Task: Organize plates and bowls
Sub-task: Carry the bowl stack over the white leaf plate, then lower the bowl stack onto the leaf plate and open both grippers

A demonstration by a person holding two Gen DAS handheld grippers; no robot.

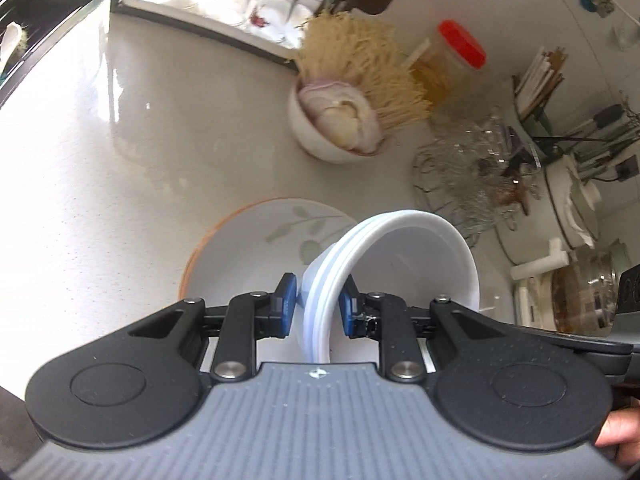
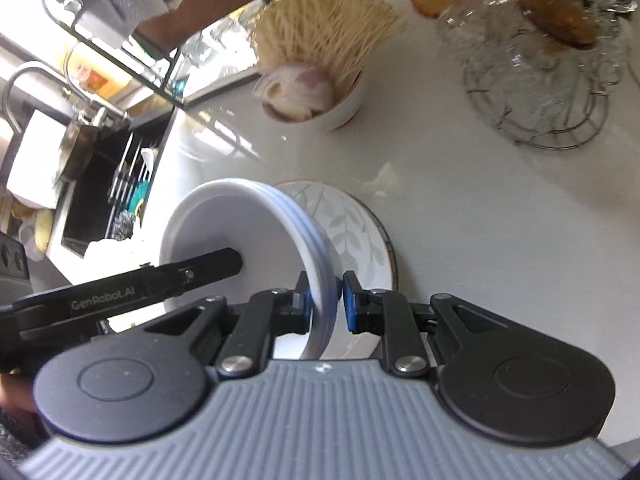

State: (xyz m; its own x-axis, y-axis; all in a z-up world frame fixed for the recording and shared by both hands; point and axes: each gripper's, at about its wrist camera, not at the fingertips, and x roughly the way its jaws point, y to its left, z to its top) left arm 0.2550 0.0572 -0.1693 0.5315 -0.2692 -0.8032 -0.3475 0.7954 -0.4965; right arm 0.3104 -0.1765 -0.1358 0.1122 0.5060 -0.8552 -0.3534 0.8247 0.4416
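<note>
Left wrist view: I have the left hand-held gripper (image 1: 318,306) closed on the rim of a stack of white bowls (image 1: 400,256), blue pads pressing either side of the nested rims. Right wrist view: the right hand-held gripper (image 2: 323,298) clamps the opposite rim of the same stack (image 2: 224,224), jaws nearly together. I hold the stack tilted above a leaf-patterned plate (image 1: 260,240) lying flat on the white table (image 1: 120,160). Farther back on the table stands a small white bowl of garlic (image 1: 340,120); a wire basket of glassware (image 2: 540,80) is near it.
</note>
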